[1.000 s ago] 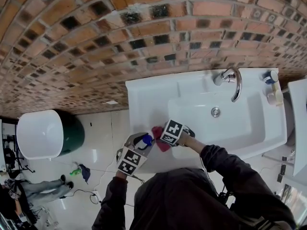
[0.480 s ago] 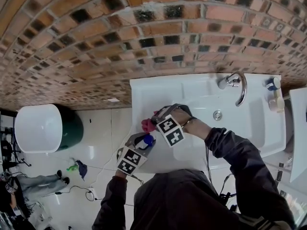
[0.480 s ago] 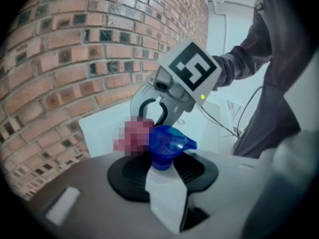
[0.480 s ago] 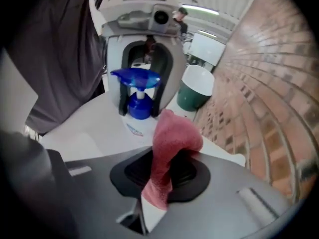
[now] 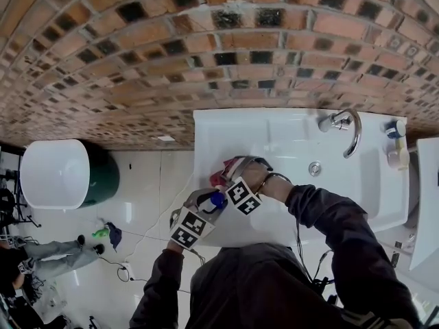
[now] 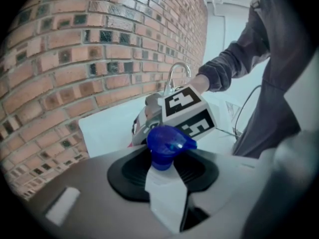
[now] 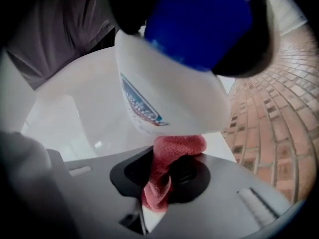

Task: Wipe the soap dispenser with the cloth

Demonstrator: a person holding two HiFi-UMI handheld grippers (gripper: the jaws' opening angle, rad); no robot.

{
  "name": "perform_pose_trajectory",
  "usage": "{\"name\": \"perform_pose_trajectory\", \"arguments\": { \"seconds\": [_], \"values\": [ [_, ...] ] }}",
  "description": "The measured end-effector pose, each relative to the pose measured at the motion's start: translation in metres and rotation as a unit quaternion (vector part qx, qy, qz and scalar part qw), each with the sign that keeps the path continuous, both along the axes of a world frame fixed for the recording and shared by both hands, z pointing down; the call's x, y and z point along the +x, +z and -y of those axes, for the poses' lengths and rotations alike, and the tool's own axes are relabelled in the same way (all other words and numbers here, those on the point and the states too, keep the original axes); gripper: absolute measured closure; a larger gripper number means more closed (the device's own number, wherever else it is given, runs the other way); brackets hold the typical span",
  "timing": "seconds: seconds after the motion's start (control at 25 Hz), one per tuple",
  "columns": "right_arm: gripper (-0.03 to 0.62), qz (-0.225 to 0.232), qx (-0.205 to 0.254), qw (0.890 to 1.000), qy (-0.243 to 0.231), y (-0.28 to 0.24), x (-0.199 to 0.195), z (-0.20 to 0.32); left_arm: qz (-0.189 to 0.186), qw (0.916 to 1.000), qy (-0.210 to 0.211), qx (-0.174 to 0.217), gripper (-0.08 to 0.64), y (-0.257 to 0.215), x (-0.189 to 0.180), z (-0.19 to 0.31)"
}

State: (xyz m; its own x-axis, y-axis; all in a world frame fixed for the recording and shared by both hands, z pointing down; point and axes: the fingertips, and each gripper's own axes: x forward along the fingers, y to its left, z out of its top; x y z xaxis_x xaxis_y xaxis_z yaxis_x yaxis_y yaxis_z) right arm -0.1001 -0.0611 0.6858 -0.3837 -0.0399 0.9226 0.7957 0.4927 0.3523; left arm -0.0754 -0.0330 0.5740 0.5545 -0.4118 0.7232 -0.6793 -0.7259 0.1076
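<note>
The soap dispenser (image 6: 165, 180) is a white bottle with a blue pump top (image 5: 217, 199), held upright over the sink's left front corner. My left gripper (image 6: 167, 176) is shut on its body. In the right gripper view the bottle (image 7: 169, 91) fills the upper frame, its blue and red label facing me. My right gripper (image 7: 167, 180) is shut on a red cloth (image 7: 167, 171), whose bunched end presses against the bottle's lower side. In the head view the right gripper (image 5: 226, 178) sits just behind the left gripper (image 5: 206, 204), with the cloth (image 5: 218, 179) showing at its left.
A white sink (image 5: 384, 184) runs along the brick wall (image 5: 137, 60), with a chrome tap (image 5: 350, 129) and small bottles (image 5: 394, 142) at its back right. A white-lidded dark bin (image 5: 62, 180) stands on the tiled floor at the left.
My right gripper has rolled over and swung with the cloth from beside the bottle to behind it. The left gripper and bottle have held still.
</note>
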Motion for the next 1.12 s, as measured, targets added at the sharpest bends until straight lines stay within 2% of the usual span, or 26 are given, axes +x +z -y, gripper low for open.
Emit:
{"name": "perform_pose_trajectory", "arguments": {
  "seconds": [0.08, 0.16, 0.24, 0.32, 0.44, 0.56, 0.64, 0.68, 0.72, 0.76, 0.84, 0.96, 1.12],
  "values": [
    [0.528, 0.017, -0.03, 0.998, 0.049, -0.012, 0.0, 0.003, -0.005, 1.0, -0.006, 0.005, 0.411, 0.0, -0.001, 0.0],
    [0.528, 0.046, -0.071, 0.99, 0.117, -0.032, 0.002, 0.008, -0.005, 0.9999, -0.01, 0.006, 0.411, 0.0, -0.001, -0.001],
    [0.528, 0.081, -0.112, 0.973, 0.185, -0.058, 0.008, 0.012, 0.002, 0.9998, -0.016, 0.007, 0.408, 0.0, -0.002, -0.001],
    [0.528, 0.114, -0.162, 0.947, 0.252, -0.084, 0.017, 0.012, 0.004, 0.9997, -0.022, 0.009, 0.374, -0.001, -0.003, -0.002],
    [0.528, 0.169, -0.245, 0.892, 0.341, -0.122, 0.029, 0.006, -0.007, 0.9995, -0.029, 0.01, 0.362, -0.007, -0.005, -0.009],
    [0.528, 0.228, -0.334, 0.819, 0.407, -0.158, 0.043, -0.005, -0.027, 0.9981, -0.054, 0.011, 0.362, -0.015, -0.011, -0.02],
    [0.528, 0.264, -0.384, 0.773, 0.431, -0.18, 0.052, -0.018, -0.051, 0.9949, -0.086, 0.017, 0.362, -0.024, -0.016, -0.03],
    [0.528, 0.278, -0.397, 0.757, 0.438, -0.188, 0.057, -0.025, -0.065, 0.9922, -0.103, 0.023, 0.362, -0.031, -0.018, -0.035],
    [0.528, 0.288, -0.405, 0.746, 0.443, -0.193, 0.061, -0.033, -0.078, 0.9893, -0.119, 0.031, 0.362, -0.038, -0.02, -0.039],
    [0.528, 0.294, -0.408, 0.741, 0.445, -0.195, 0.064, -0.042, -0.09, 0.9866, -0.13, 0.04, 0.362, -0.044, -0.019, -0.042],
    [0.528, 0.295, -0.415, 0.74, 0.44, -0.197, 0.065, -0.06, -0.107, 0.9836, -0.136, 0.052, 0.362, -0.054, -0.011, -0.047],
    [0.528, 0.301, -0.43, 0.733, 0.432, -0.205, 0.063, -0.073, -0.121, 0.9829, -0.126, 0.058, 0.364, -0.061, 0.006, -0.052],
    [0.531, 0.314, -0.425, 0.727, 0.438, -0.21, 0.063, -0.073, -0.135, 0.9813, -0.123, 0.062, 0.365, -0.066, 0.017, -0.054]
  ]
}}
